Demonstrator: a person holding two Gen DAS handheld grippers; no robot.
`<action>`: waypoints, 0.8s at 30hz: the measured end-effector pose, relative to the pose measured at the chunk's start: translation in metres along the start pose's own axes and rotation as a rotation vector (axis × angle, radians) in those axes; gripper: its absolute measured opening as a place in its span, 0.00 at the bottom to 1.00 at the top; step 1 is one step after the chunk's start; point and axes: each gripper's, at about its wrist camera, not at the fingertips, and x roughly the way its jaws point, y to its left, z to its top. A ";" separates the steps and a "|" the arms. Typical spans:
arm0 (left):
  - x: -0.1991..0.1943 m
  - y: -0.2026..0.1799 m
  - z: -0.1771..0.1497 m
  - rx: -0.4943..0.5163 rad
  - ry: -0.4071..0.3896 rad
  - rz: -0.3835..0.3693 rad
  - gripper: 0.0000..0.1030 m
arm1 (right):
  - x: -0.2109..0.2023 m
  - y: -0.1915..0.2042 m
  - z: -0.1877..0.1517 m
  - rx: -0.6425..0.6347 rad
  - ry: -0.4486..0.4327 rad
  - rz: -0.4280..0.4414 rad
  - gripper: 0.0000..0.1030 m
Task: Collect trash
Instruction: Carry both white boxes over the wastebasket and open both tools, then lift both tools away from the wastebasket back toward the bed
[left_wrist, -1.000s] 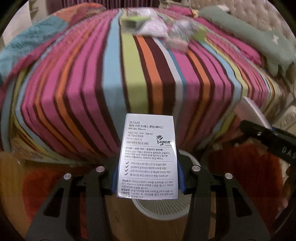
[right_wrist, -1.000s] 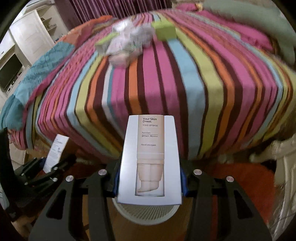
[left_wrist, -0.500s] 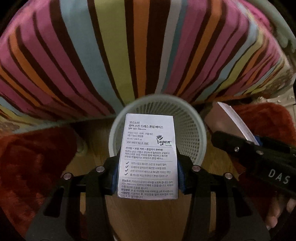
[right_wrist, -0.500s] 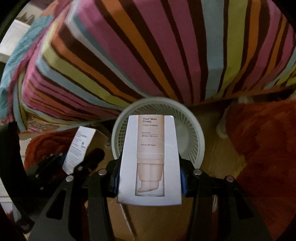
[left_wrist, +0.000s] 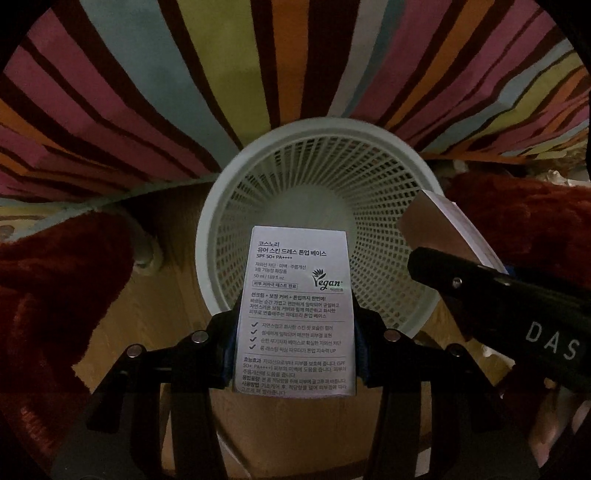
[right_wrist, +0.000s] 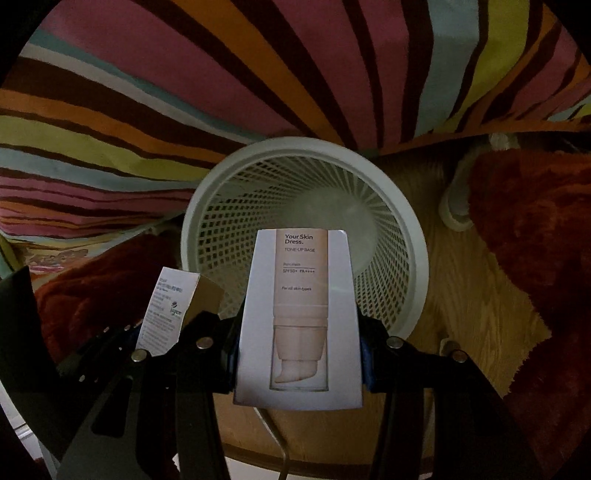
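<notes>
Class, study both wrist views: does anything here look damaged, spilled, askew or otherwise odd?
Nothing stands out. Each gripper, left and right, holds an intact cosmetic box upright above the white mesh basket, which stands upright on the wooden floor and looks empty.

Both views are dim and warm-toned, with black vignetted corners and strong fisheye bending that curves the striped bedspread (left_wrist: 280, 66) around the frame. The white cartons catch the most light: the printed text on the left one (left_wrist: 295, 314) reads sharp, and the right one (right_wrist: 299, 321) shows a pale sheen. The basket (right_wrist: 306, 229) floor looks hazy and soft, while the lower gripper bodies sink into near-black shadow.
</notes>
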 end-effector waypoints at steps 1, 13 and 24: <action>0.004 0.002 0.001 -0.006 0.007 -0.003 0.48 | 0.001 -0.001 0.000 0.006 0.002 0.000 0.44; 0.016 0.014 0.006 -0.074 0.023 -0.021 0.81 | 0.007 -0.014 0.001 0.140 0.002 -0.013 0.78; 0.007 0.018 0.005 -0.084 -0.014 0.009 0.81 | -0.007 -0.018 0.001 0.132 -0.051 -0.022 0.78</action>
